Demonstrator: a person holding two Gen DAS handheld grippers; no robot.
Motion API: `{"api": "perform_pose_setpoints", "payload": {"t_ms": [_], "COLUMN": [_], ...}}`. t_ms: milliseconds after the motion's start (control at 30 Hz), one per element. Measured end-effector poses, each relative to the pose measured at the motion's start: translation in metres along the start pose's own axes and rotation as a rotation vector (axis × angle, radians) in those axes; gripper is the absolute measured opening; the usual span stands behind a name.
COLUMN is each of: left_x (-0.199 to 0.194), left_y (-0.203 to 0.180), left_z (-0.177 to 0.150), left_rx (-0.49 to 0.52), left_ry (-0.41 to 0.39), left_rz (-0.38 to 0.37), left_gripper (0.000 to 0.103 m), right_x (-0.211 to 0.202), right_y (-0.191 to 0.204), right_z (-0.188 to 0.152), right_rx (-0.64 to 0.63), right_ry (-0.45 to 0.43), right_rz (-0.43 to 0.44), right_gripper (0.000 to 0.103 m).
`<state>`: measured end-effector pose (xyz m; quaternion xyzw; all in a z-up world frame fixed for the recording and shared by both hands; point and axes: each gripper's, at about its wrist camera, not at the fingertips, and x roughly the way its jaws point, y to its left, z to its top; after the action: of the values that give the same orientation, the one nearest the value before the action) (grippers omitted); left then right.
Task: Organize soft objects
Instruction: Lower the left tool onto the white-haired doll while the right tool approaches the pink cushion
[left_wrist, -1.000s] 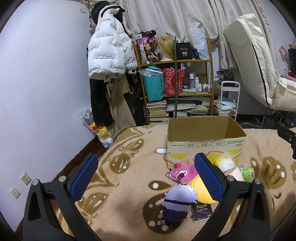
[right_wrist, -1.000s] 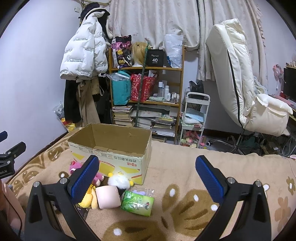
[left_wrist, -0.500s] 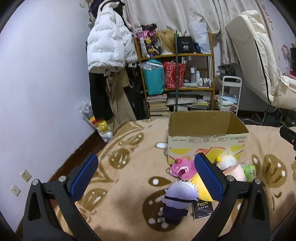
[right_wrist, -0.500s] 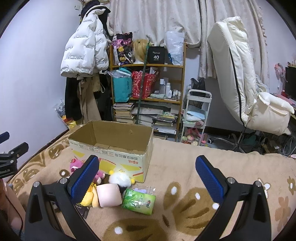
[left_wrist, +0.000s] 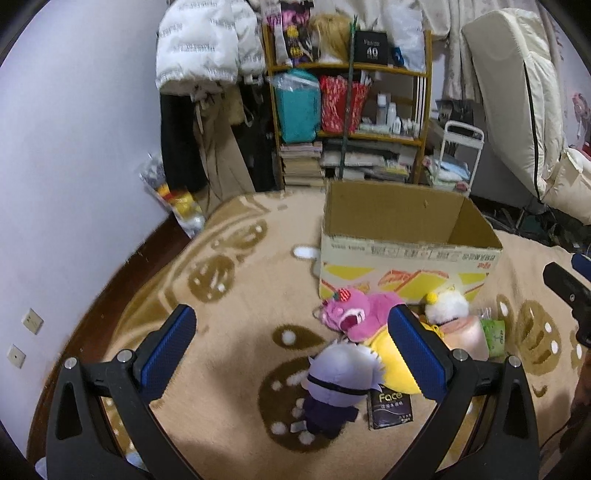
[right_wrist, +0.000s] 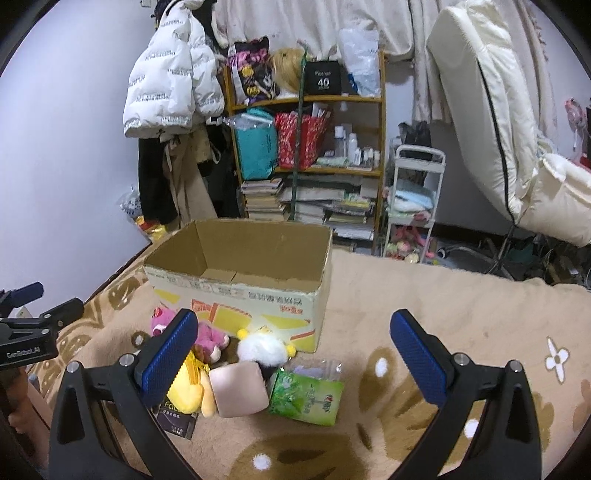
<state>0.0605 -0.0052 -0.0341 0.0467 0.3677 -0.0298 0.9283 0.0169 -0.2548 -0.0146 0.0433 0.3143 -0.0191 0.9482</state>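
Cardboard box (right_wrist: 236, 295) upright, mouth up | long axis left-right | plush toys (right_wrist: 207, 339) beside

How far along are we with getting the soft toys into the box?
Nothing looks done: the cardboard box shows only bare floor inside. Nothing is in hand; the left gripper and right gripper are both open and empty. Left to do: the pink plush, purple-haired doll, yellow plush, white fluffy toy, pink cushion and green tissue pack all lie on the blanket in front of the box.
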Motion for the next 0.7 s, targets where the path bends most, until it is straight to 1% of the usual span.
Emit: {"api": "perform_pose_setpoints", "payload": {"t_ms": [200, 333, 567, 700], "left_x": [0.02, 0.036, 0.061, 0.076], "left_y": [-0.004, -0.007, -0.016, -0.02], "left_z": [-0.001, -0.002, -0.005, -0.011], "left_rx": [0.001, 0.01, 0.041, 0.045], "left_ry": [0.073, 0.135, 0.228, 0.286], "left_rz": [-0.03, -0.036, -0.066, -0.085], "left_gripper": [0.102, 0.102, 0.102, 0.102], "right_x": [0.019, 0.032, 0.046, 0.054], "right_y": [0.002, 0.004, 0.012, 0.018], "right_z": [-0.005, -0.009, -0.014, -0.019], "right_rx": [-0.003, -0.009, -0.039, -0.058], "right_ry": [0.076, 0.121, 0.168, 0.194], "right_rz": [0.003, 0.027, 0.073, 0.083], "right_gripper": [0.103, 0.103, 0.103, 0.103]}}
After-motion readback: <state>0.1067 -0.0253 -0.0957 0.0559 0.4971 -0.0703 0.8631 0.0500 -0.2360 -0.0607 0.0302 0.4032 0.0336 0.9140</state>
